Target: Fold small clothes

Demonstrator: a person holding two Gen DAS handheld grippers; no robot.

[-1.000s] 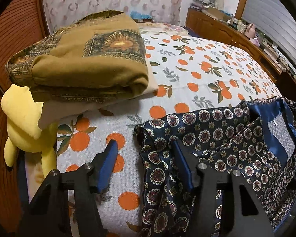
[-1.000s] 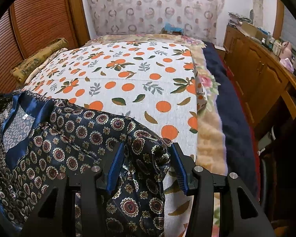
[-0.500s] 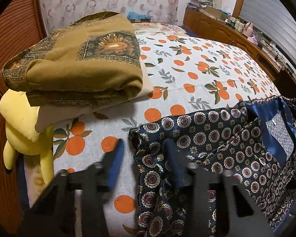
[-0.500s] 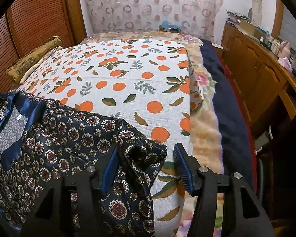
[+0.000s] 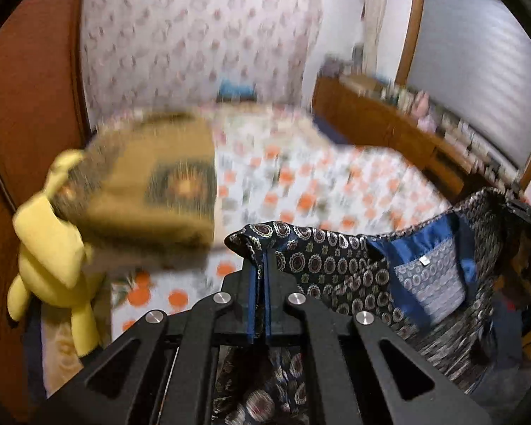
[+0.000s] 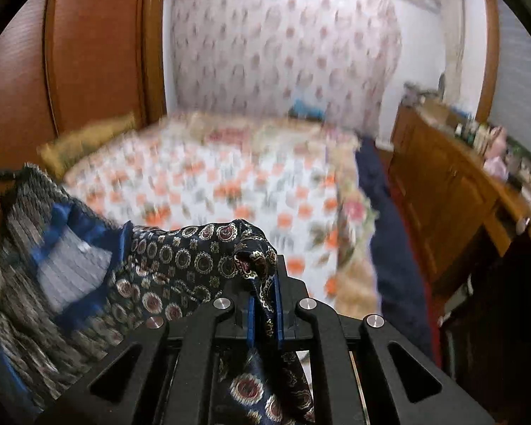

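Observation:
A dark navy shirt [image 5: 340,265] with round medallion print and a blue collar hangs stretched between my two grippers, lifted above the bed. My left gripper [image 5: 262,262] is shut on one corner of the shirt. In the right wrist view my right gripper [image 6: 264,283] is shut on the other corner of the shirt [image 6: 180,265], with cloth bunched between the pads. The collar and pale inner lining [image 5: 432,283] face up between the grippers. The background is motion-blurred.
The bed has an orange-print sheet [image 5: 318,191]. A folded mustard blanket [image 5: 159,184] and a yellow plush toy [image 5: 53,241] lie at the bed's left. A wooden wardrobe [image 6: 95,53] stands at the left, a cluttered wooden dresser [image 6: 460,177] at the right.
Both grippers closed on the shirt's corners and lifted it off the bed. The view has swung upward and the shirt now hangs between them.

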